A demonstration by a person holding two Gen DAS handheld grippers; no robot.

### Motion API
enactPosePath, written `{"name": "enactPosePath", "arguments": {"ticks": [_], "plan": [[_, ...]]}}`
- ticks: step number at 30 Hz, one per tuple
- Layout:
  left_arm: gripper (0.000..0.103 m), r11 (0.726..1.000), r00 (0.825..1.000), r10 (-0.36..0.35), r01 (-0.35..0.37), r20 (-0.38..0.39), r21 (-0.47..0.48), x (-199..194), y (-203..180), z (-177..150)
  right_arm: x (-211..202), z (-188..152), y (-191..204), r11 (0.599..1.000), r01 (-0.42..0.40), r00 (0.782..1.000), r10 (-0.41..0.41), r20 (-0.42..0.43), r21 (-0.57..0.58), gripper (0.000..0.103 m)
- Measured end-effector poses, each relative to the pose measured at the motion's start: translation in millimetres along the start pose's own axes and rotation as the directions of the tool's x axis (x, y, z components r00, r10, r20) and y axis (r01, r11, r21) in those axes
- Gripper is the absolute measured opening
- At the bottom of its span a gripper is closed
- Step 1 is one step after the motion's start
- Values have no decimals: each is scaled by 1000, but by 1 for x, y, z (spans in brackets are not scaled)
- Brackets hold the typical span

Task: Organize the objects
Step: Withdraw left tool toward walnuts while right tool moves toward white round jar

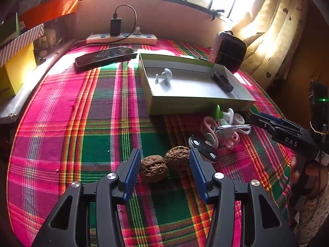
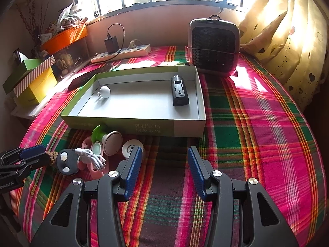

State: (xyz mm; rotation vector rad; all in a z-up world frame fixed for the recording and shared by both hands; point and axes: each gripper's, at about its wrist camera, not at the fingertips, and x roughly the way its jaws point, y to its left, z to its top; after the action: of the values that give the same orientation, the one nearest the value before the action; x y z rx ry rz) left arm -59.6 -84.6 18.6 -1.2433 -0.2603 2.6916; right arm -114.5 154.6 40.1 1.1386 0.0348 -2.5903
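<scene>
Plaid table [image 2: 257, 123]: box [image 2: 131, 123], walnuts [image 1: 164, 164], fan [image 2: 213, 47]

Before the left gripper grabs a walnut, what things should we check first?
1. Left gripper open: ok, jaws spread wide.
2. Only one walnut lined up: not ok, the near walnut and the far walnut both sit between the fingers, close together.
3. Room in the box: ok, only a white knob and a black device inside.
4. Right gripper out of the way: ok, open over bare cloth.
5. Black disc clear of the fingertip: cannot tell.
</scene>
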Motion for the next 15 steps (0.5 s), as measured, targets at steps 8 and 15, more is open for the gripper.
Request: {"name": "enactPosePath", "arguments": {"ticks": [8, 15], "plan": [[48, 1000, 1000, 2, -2, -1, -14, -3, 6, -1, 7, 1, 9, 999, -32, 999, 31, -21, -36, 47], [49, 1000, 1000, 5, -5, -4, -5, -5, 9, -3, 15, 3, 16, 996, -57, 998, 54, -45, -66, 48]]}}
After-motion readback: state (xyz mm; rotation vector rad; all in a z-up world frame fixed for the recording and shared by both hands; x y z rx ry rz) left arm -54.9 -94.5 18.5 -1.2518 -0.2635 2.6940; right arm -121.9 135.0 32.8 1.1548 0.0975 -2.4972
